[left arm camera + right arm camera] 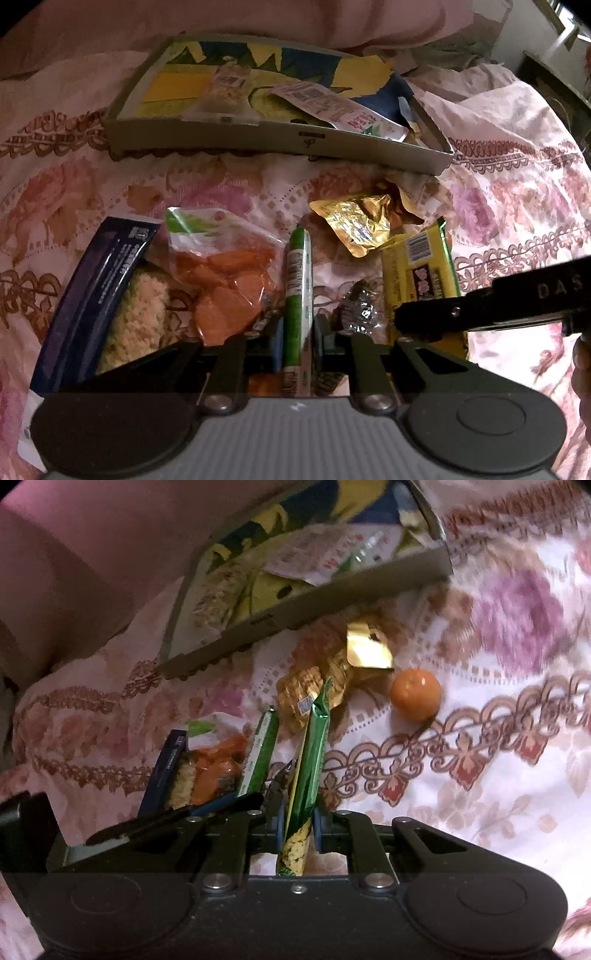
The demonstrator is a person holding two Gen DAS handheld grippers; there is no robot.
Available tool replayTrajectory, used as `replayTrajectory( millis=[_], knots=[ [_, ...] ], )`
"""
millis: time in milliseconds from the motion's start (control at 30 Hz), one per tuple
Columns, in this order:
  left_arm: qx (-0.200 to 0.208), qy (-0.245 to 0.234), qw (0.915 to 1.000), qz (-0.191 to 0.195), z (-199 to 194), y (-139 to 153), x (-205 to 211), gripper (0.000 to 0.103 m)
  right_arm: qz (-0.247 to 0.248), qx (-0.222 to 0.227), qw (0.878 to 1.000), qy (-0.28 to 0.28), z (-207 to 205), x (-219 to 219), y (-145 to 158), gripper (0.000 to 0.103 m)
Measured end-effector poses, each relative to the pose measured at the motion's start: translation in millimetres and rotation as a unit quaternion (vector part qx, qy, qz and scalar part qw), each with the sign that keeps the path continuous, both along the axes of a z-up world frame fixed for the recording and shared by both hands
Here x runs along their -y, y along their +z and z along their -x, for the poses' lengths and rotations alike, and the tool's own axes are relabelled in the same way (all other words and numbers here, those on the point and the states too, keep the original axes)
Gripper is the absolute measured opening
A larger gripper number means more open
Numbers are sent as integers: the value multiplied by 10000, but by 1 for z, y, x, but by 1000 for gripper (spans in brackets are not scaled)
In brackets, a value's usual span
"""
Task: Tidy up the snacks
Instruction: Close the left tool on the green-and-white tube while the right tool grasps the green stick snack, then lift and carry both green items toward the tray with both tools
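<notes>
My left gripper (297, 341) is shut on a thin green stick snack (296, 280) above the floral bedsheet. My right gripper (298, 825) is shut on a green-and-yellow snack packet (308, 764), held on edge; the same packet shows yellow with a barcode in the left wrist view (421, 273), with the right gripper's black finger (443, 317) across it. A shallow cardboard box (280, 138) lies ahead with flat packets (332, 103) inside; it also shows in the right wrist view (332, 590). The green stick appears left of the packet in the right wrist view (258, 757).
On the sheet lie an orange-slice bag (225, 284), a blue tray of crumbly biscuits (110, 295), a gold foil packet (362, 225), a small foil-wrapped sweet (360, 310), and an orange fruit (416, 694). A pink pillow (258, 18) lies behind the box.
</notes>
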State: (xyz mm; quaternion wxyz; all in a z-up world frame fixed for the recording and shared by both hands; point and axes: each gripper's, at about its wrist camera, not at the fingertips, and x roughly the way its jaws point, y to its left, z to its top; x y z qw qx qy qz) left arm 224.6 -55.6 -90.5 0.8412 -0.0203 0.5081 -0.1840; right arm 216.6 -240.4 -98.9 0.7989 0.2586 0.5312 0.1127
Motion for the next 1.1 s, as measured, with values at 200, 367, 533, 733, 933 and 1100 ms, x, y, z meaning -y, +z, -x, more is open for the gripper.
replayTrajectory(
  millis=[200, 367, 533, 733, 933, 1100],
  knots=[
    [-68, 102, 9999, 79, 0, 3, -4, 18, 504, 431, 9973, 318, 3, -14, 14, 15],
    [-12, 204, 9996, 175, 2, 9, -7, 18, 851, 733, 9924, 499, 8, -21, 22, 12],
    [-27, 344, 9988, 361, 3, 15, -12, 18, 1108, 1005, 9866, 648, 12, -27, 30, 12],
    [67, 512, 9978, 406, 4, 19, -16, 18, 1211, 1114, 9840, 690, 11, -31, 31, 12],
    [300, 676, 9949, 685, 8, 29, -22, 18, 1035, 1438, 9827, 548, 13, -26, 38, 12],
    [610, 846, 9910, 840, 10, 41, -28, 18, 996, 1740, 9787, 440, 13, -24, 43, 12]
  ],
)
